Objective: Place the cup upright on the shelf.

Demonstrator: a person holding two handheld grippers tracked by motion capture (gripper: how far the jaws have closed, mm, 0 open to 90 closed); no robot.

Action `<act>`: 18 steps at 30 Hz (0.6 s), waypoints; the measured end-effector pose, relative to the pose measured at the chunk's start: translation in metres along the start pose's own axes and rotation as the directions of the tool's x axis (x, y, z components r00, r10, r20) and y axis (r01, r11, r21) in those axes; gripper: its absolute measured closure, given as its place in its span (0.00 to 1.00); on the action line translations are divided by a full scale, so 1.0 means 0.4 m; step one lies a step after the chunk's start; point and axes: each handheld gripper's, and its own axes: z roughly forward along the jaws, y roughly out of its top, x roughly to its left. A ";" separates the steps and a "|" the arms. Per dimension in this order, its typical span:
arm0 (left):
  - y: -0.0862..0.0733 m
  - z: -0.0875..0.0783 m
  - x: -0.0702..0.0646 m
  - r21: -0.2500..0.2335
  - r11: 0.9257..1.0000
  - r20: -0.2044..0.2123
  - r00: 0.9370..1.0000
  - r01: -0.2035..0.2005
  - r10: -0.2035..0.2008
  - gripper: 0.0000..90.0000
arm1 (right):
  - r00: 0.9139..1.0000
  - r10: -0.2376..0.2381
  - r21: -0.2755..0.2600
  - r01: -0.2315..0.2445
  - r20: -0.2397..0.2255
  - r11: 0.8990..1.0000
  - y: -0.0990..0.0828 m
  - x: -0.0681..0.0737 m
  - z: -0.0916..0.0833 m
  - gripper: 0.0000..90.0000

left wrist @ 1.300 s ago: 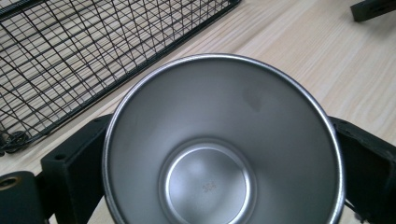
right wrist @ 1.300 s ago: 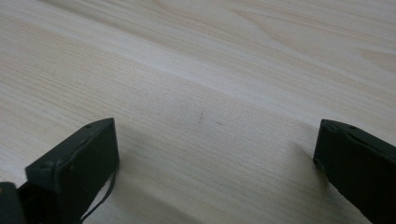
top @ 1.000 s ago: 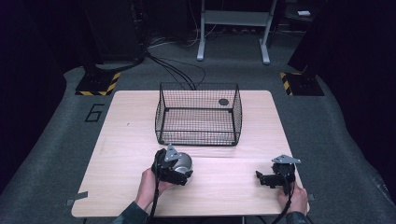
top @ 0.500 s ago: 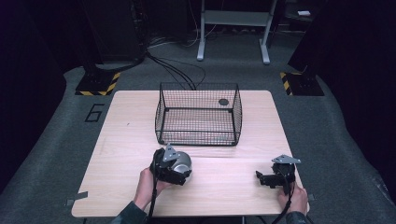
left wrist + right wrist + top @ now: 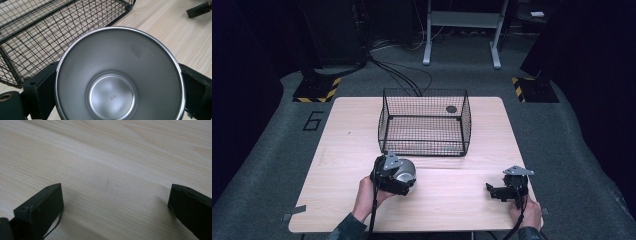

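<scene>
From the high view, a pale wooden table [image 5: 337, 150] stands on a grey carpeted floor [image 5: 267, 165], and a black wire basket [image 5: 424, 122] sits at the far middle of the tabletop with a small dark round thing [image 5: 451, 109] at its far right corner; what it is cannot be told. Just near of the basket's left front corner, the left gripper [image 5: 398, 177] pinches a shiny steel cup [image 5: 404, 172], held by the person's left hand [image 5: 368, 192]. Well to the right, near the table's near right edge, the right gripper [image 5: 492, 190] rests low over the wood in the right hand [image 5: 526, 212], pointing left. On the carpet left of the table a large figure "6" [image 5: 313, 120] is marked, and yellow-and-black striped bases [image 5: 317, 90] stand at the far corners. In the left gripper view, the steel cup [image 5: 120, 77] faces the camera mouth-on between the two black jaws, which press against its sides; the number "304" [image 5: 112, 97] is stamped in the middle of its bottom. The wire basket [image 5: 50, 32] lies beyond on the left, and a black part of the other gripper [image 5: 200, 9] shows at the far right. In the right gripper view, the right gripper [image 5: 115, 202] has its jaws spread wide apart with nothing between them, over the bare wood grain of the table [image 5: 112, 157]
</scene>
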 end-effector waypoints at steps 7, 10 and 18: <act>0.013 -0.011 0.004 -0.004 1.000 0.003 1.000 -0.004 0.004 0.07 | 1.000 0.000 0.000 0.000 0.000 1.000 0.000 0.000 0.000 0.00; 0.017 -0.013 0.005 -0.009 1.000 -0.004 1.000 -0.010 0.010 0.07 | 1.000 0.000 0.000 0.000 0.000 1.000 0.000 0.000 0.000 0.00; 0.037 -0.025 0.011 -0.017 1.000 -0.009 1.000 -0.019 0.019 0.07 | 1.000 0.000 0.001 0.000 0.000 1.000 0.000 0.000 0.000 0.00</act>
